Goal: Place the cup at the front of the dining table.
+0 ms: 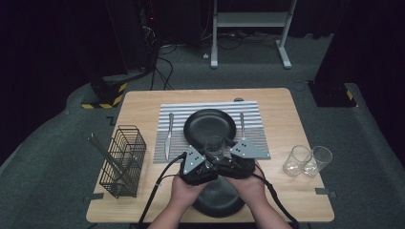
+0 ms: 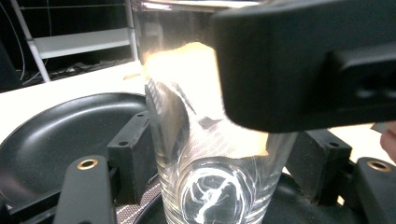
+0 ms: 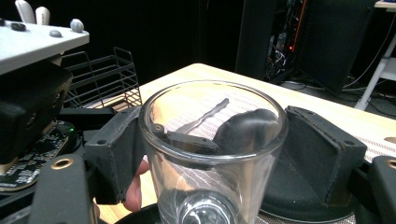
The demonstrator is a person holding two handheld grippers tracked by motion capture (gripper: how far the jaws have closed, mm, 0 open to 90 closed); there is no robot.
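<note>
A clear drinking glass (image 1: pixel 215 145) stands upright between both grippers, above the near rim of a black plate (image 1: pixel 210 125). My left gripper (image 1: pixel 210 153) comes in from the left, and in the left gripper view its pads (image 2: pixel 135 144) press on the walls of the glass (image 2: pixel 205 154). My right gripper (image 1: pixel 223 151) comes in from the right. In the right gripper view its jaws flank the glass (image 3: pixel 210 140) near the rim, close beside it with no visible squeeze. The right gripper's black body (image 2: pixel 303 60) crosses the top of the left gripper view.
The plate lies on a striped placemat (image 1: pixel 210 107) with a knife (image 1: pixel 168 136) to its left and a fork (image 1: pixel 242 125) to its right. A second black plate (image 1: pixel 217 202) sits under the hands. Two glasses (image 1: pixel 305 161) stand at right, a wire basket (image 1: pixel 124 160) at left.
</note>
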